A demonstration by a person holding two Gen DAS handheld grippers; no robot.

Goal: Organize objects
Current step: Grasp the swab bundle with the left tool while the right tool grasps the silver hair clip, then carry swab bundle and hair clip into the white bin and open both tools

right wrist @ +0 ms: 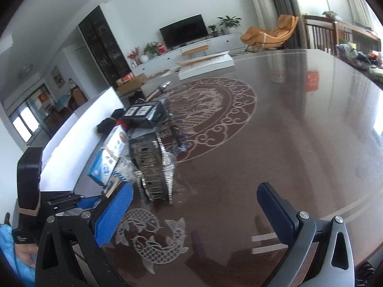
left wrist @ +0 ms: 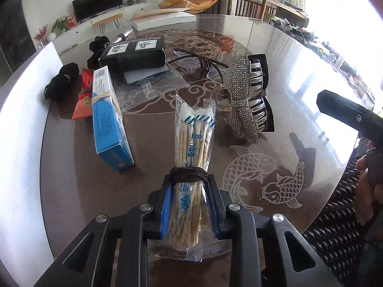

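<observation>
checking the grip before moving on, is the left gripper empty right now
No: the left gripper has its jaws closed on the chopstick bundle.

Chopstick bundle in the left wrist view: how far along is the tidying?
Done: nothing looks sorted. In hand: the left gripper is shut on the chopstick bundle; the right gripper is open and empty. Left: blue box, rhinestone hair clip, glasses and black case.

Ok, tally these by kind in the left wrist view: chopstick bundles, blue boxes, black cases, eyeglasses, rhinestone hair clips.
Chopstick bundle: 1
Blue box: 1
Black case: 1
Eyeglasses: 1
Rhinestone hair clip: 1
Total: 5
</observation>
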